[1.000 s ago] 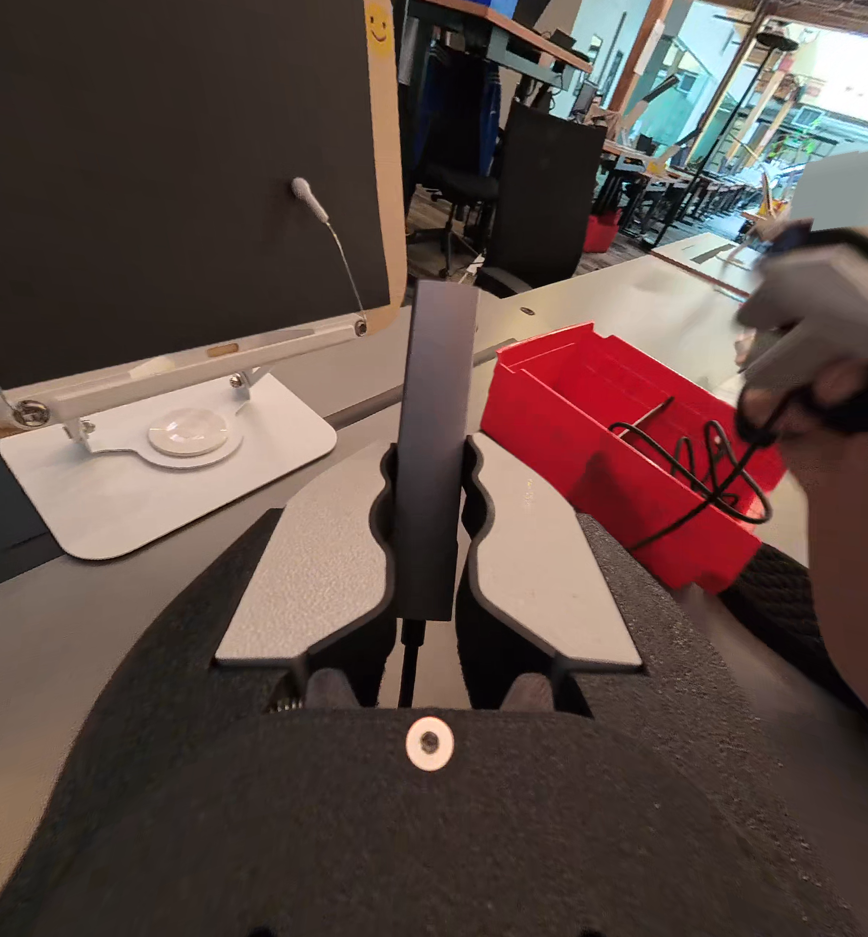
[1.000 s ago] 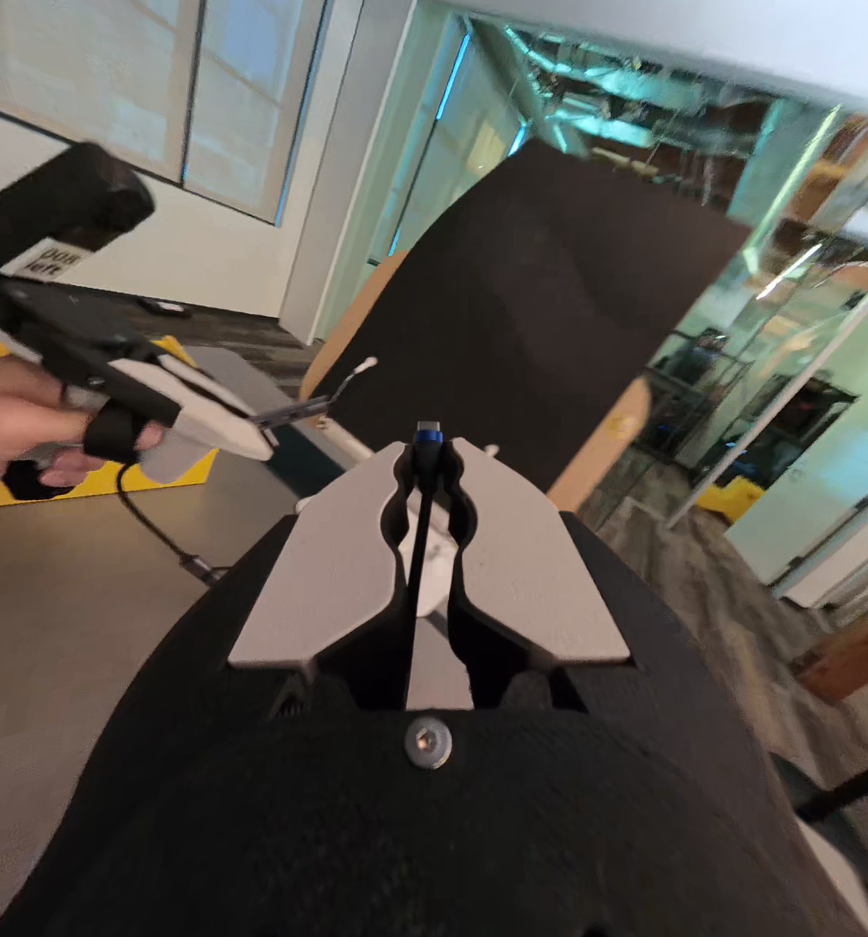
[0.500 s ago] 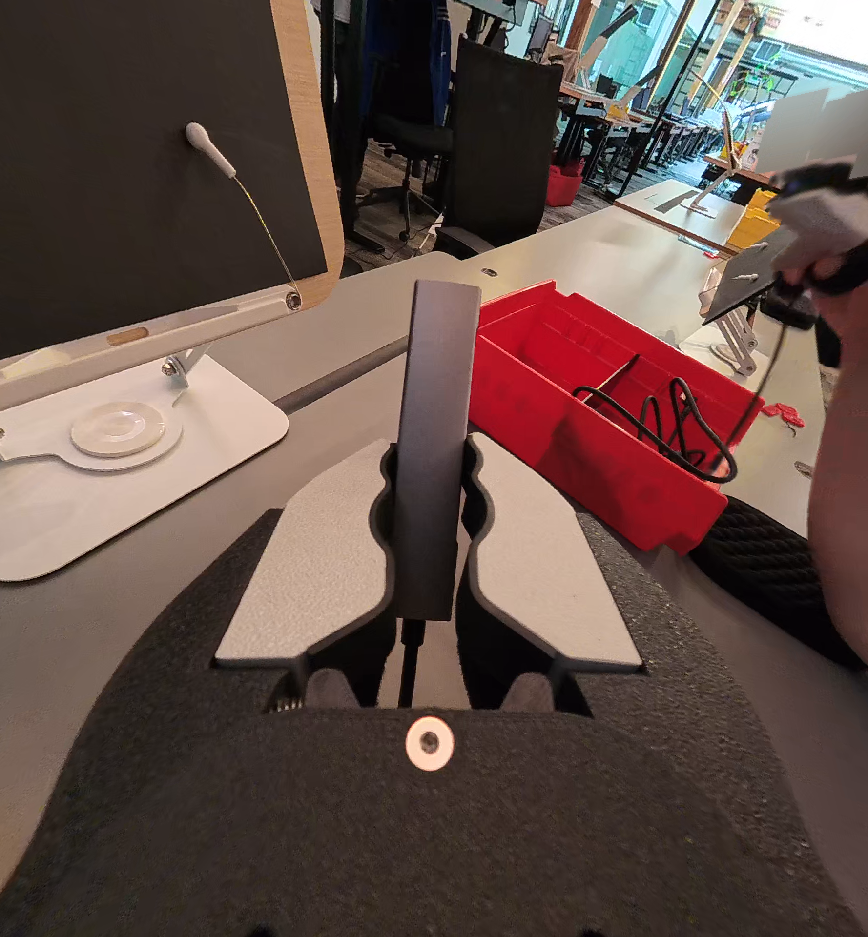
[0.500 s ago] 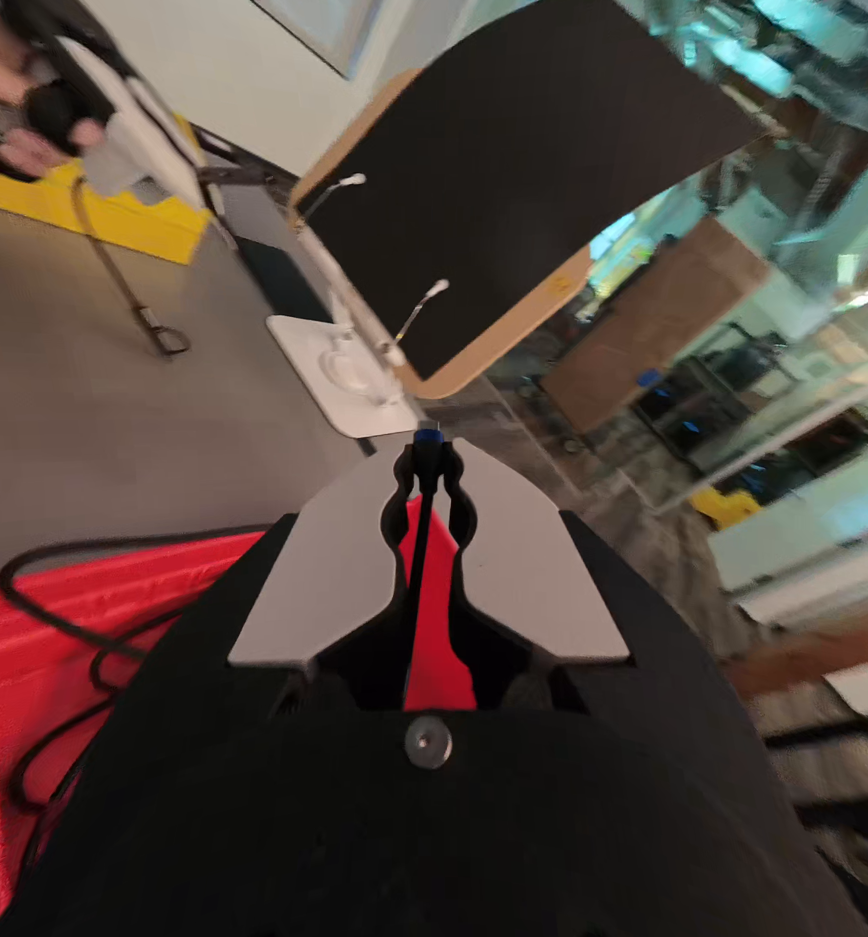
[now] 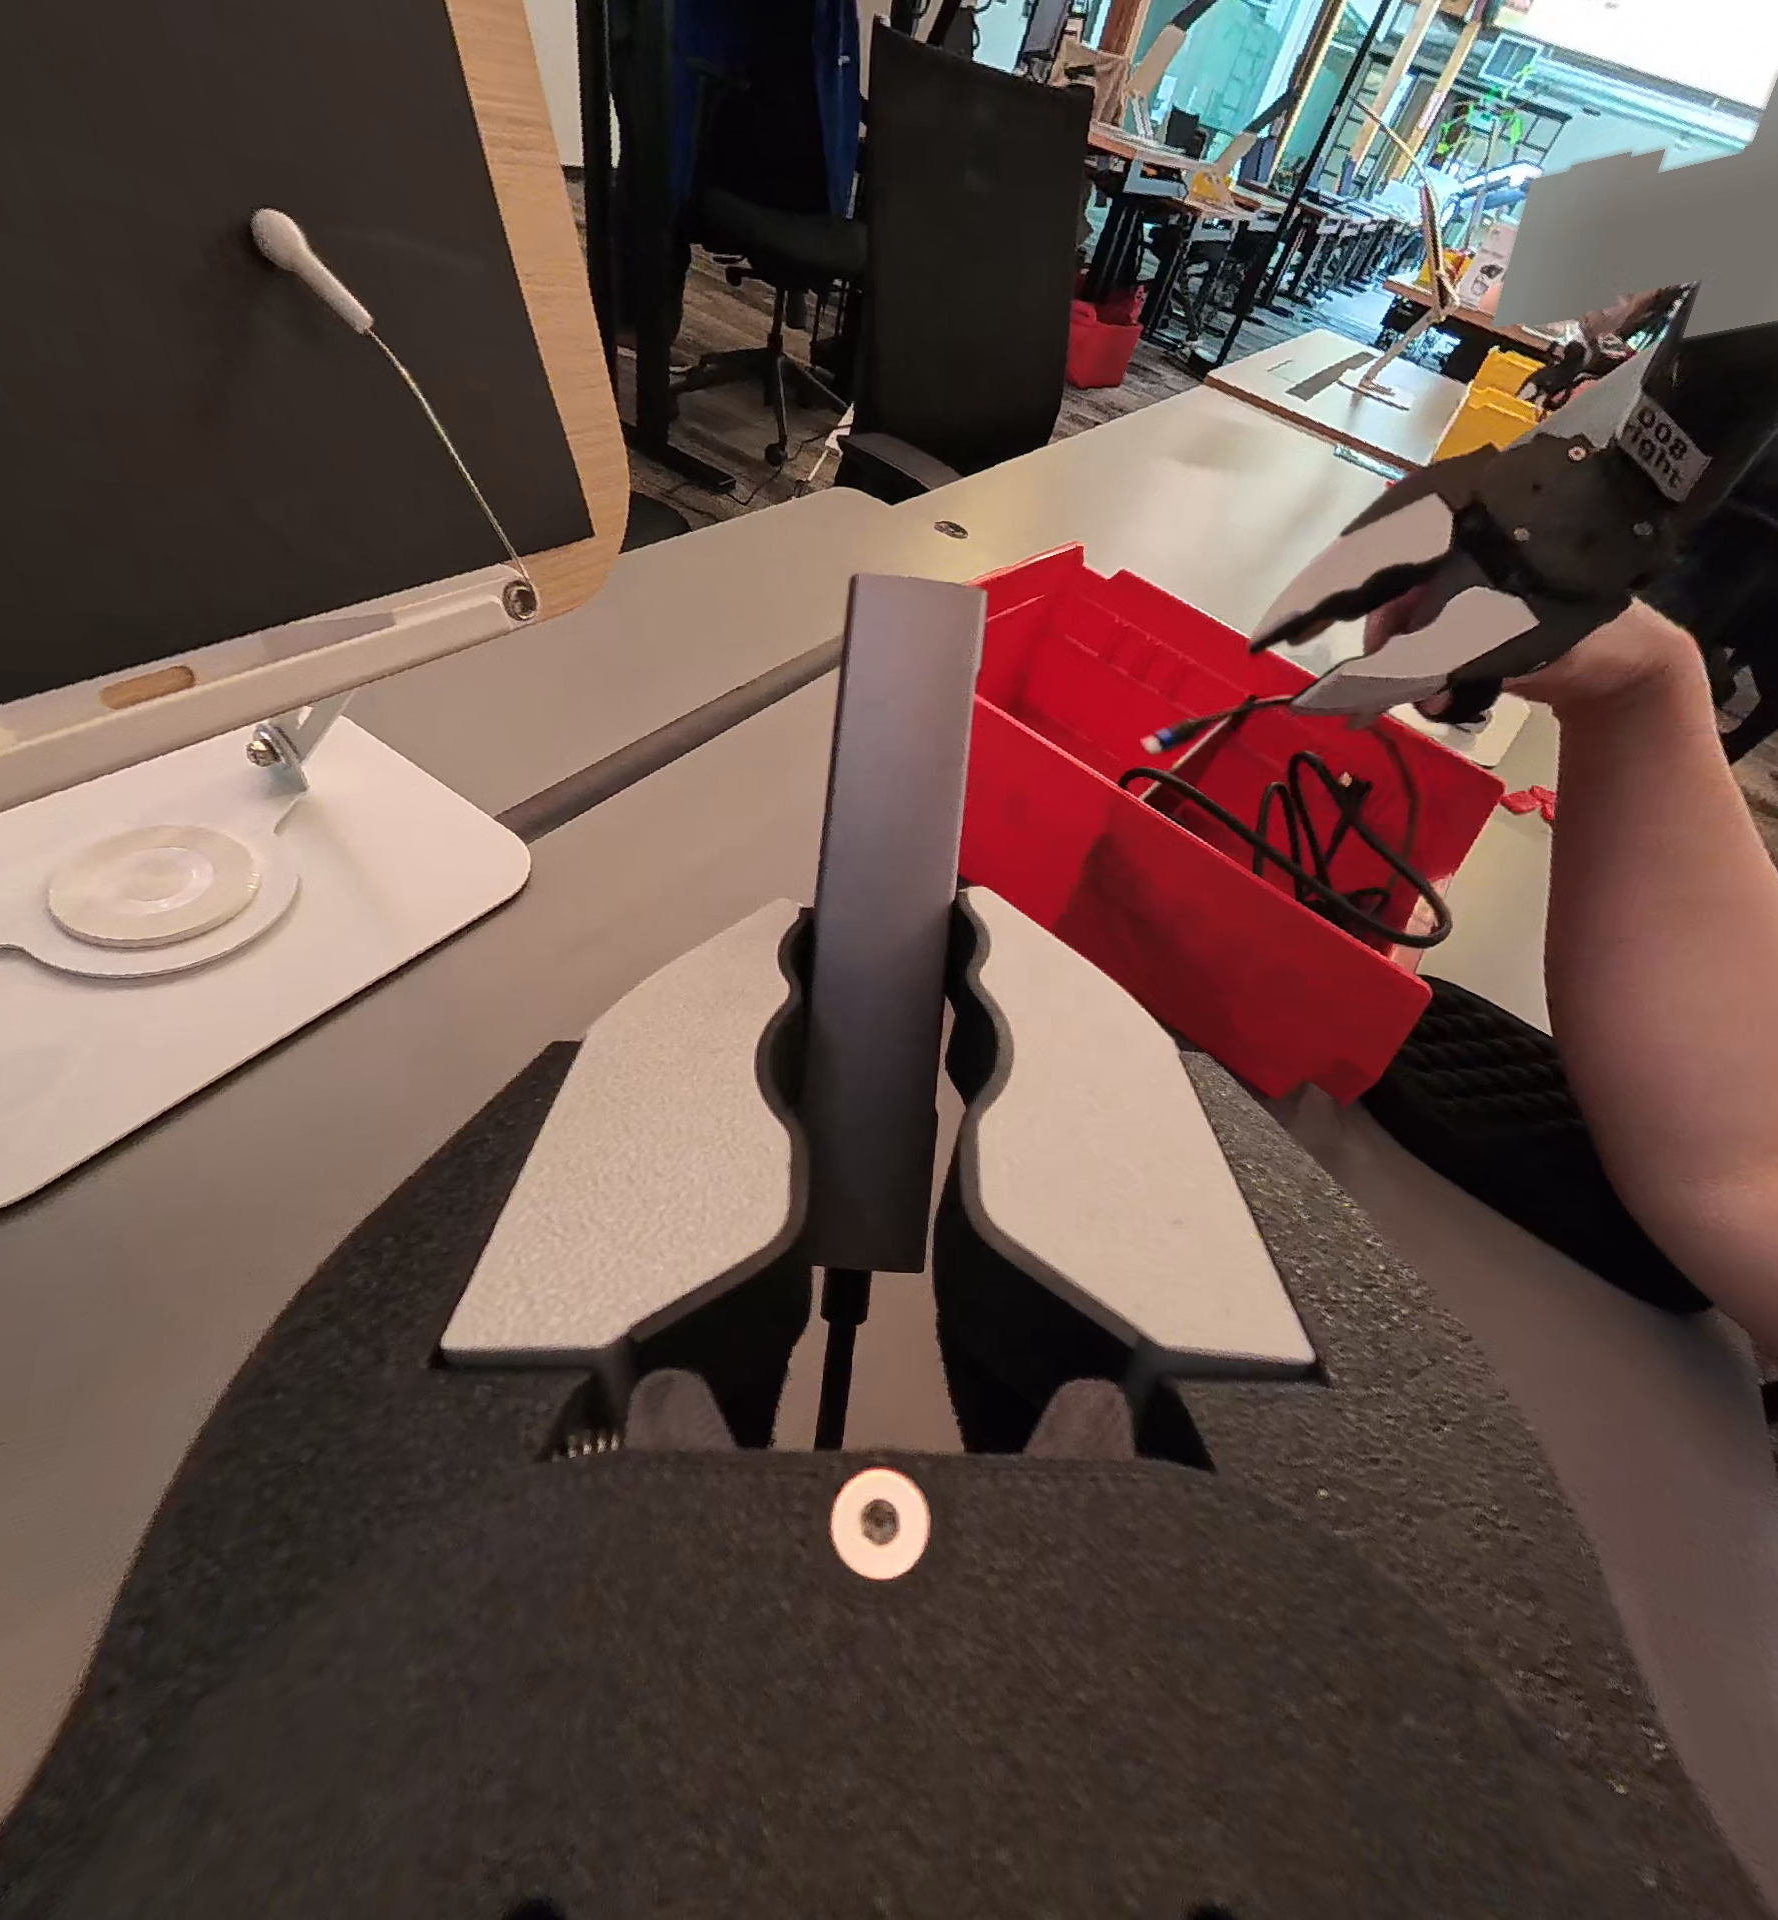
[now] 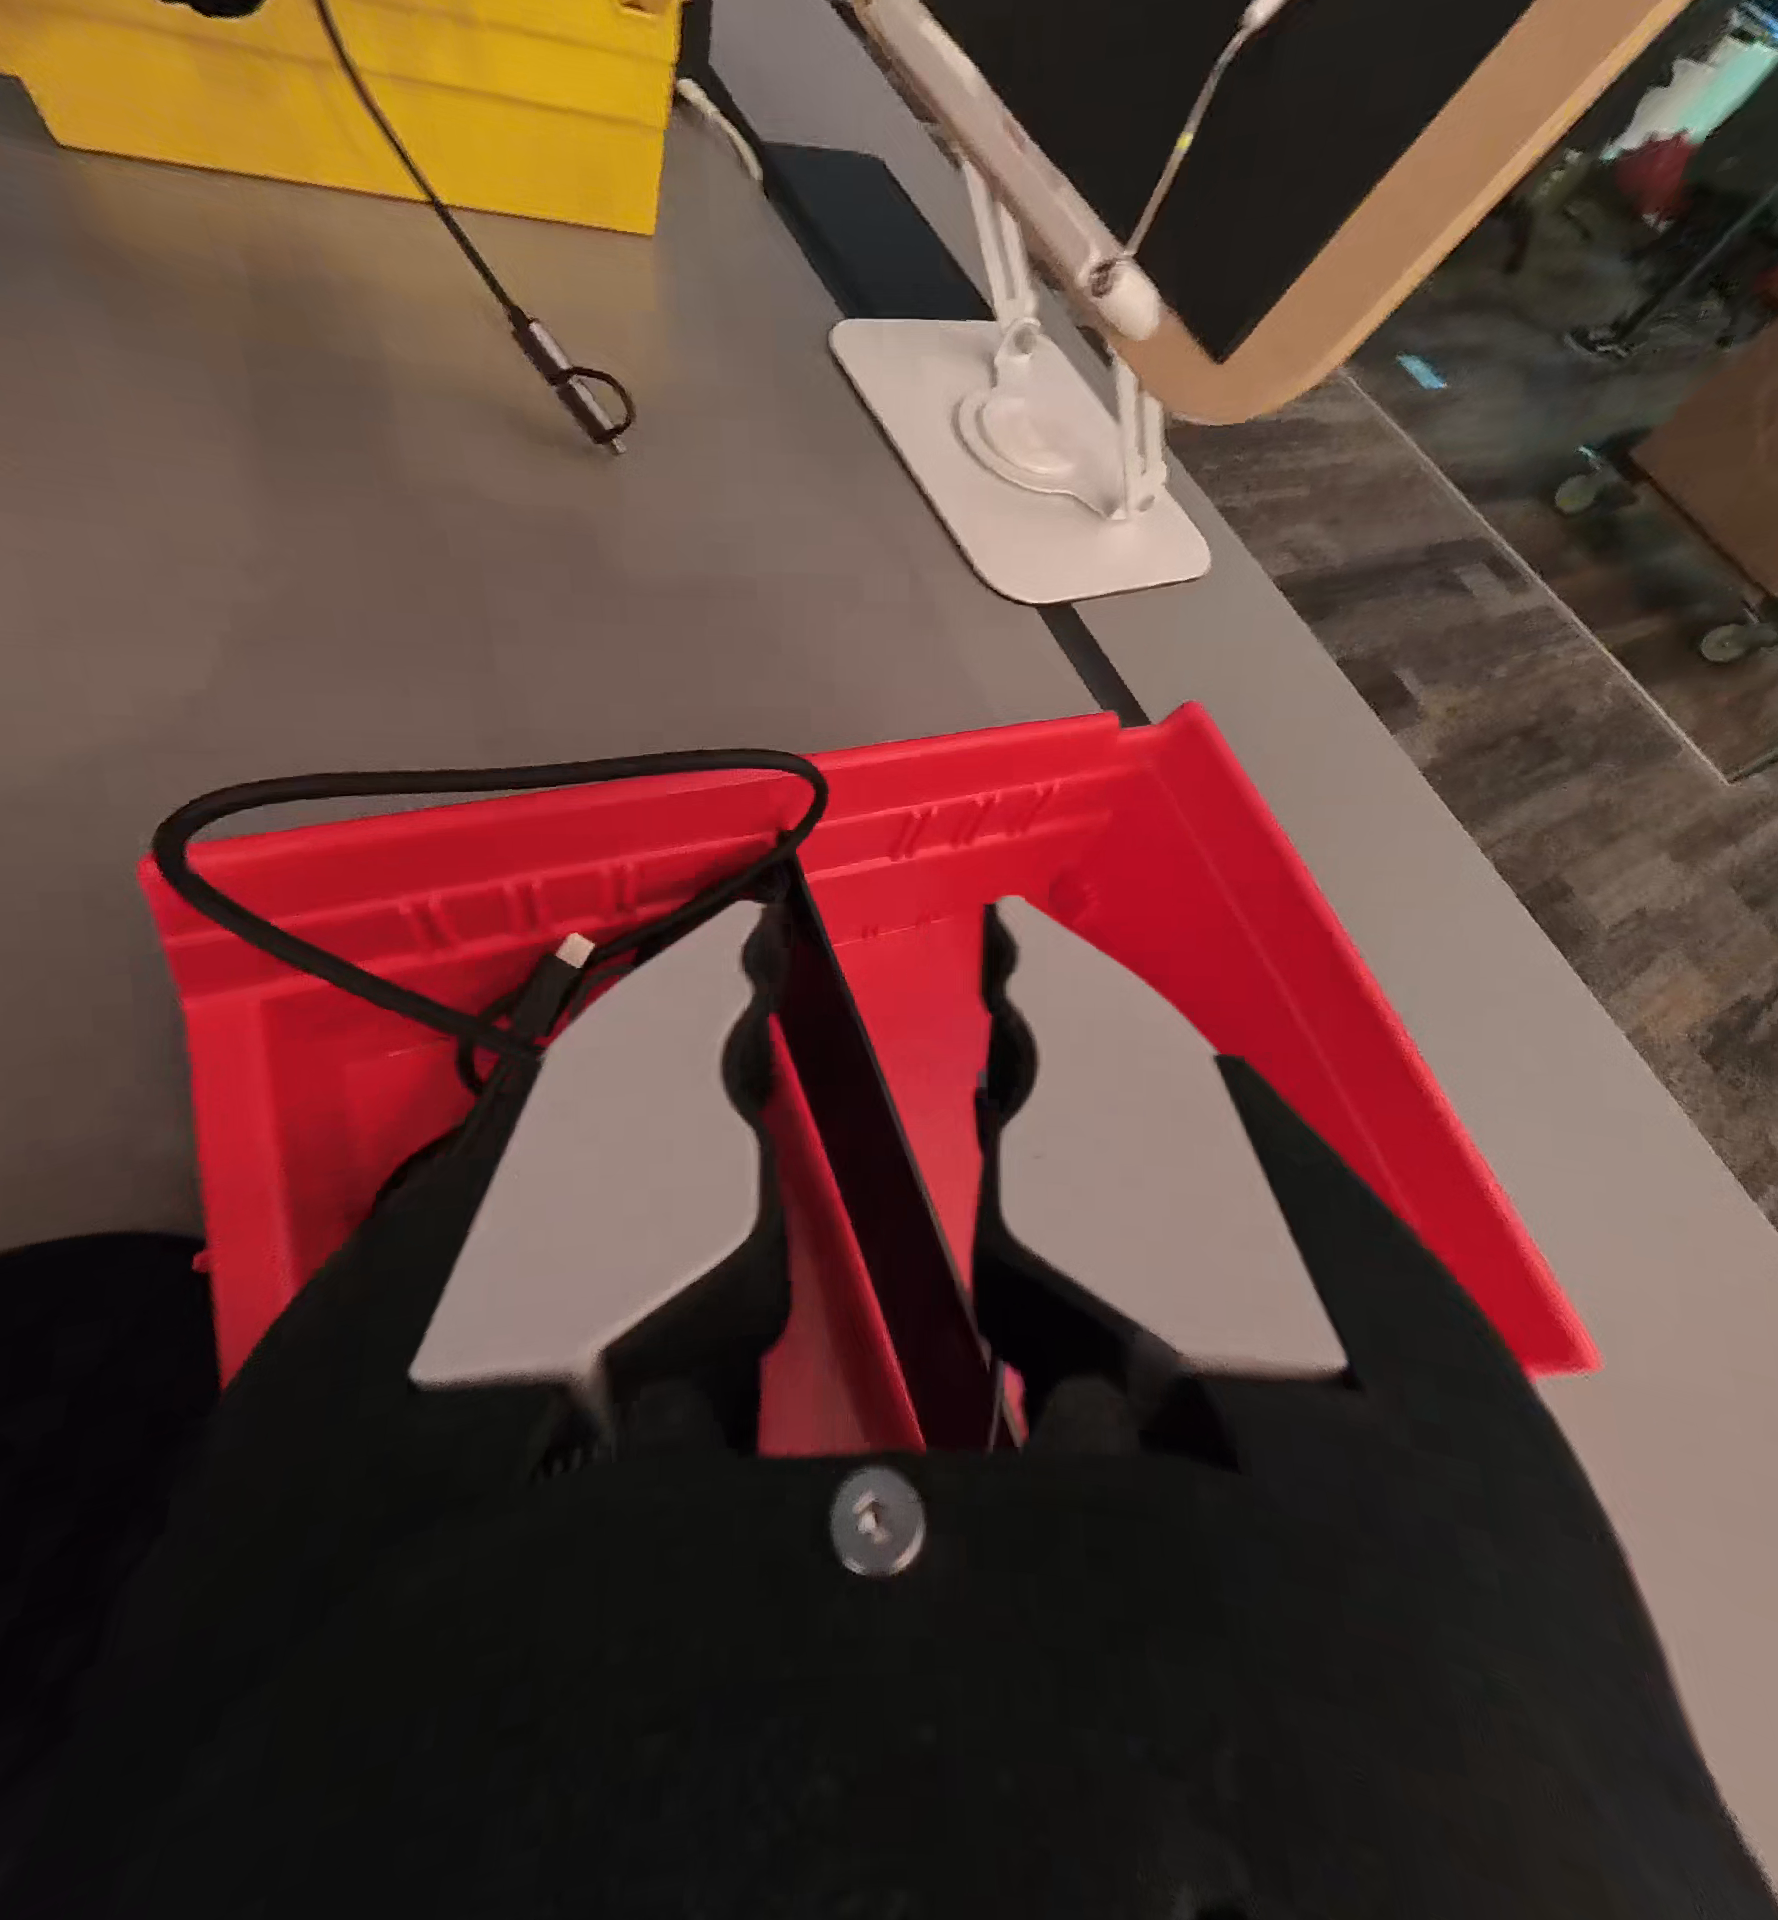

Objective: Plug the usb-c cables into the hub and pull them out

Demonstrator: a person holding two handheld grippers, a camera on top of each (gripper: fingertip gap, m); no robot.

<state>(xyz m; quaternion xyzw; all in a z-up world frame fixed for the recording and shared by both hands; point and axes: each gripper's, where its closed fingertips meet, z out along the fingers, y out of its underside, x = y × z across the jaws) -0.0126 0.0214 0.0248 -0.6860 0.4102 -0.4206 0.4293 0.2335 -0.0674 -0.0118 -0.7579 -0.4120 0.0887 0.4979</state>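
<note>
My left gripper [image 5: 880, 925] is shut on the dark flat hub [image 5: 890, 852], which stands upright between the fingers above the grey table; the hub's own lead runs back between the jaws. My right gripper [image 6: 880, 914] is open, right above the red bin [image 6: 1280, 935] and astride its black divider [image 6: 864, 1143]. It also shows in the left wrist view [image 5: 1300, 665], jaws apart. A black usb-c cable [image 5: 1321, 831] lies coiled in the bin's compartment; its blue-tipped plug [image 5: 1160, 740] sticks out in the air beside the lower finger. Another loop [image 6: 449, 790] drapes over the bin's rim, with a silver-tipped plug [image 6: 573, 951].
A white stand base [image 6: 1030, 499] holds a tilted black board [image 5: 189, 312] at the table's far side. A yellow bin [image 6: 345, 94] stands at the far left. The hub lead's plug end [image 6: 573, 384] lies on the table. A person's arm [image 5: 1695, 987] is at the right. Across from one pair of fingers to the other is roughly 30 centimeters.
My right gripper has swung down over the red bin and opened, letting go of the blue-tipped cable it held. My left gripper still holds the hub and has tilted slightly.
</note>
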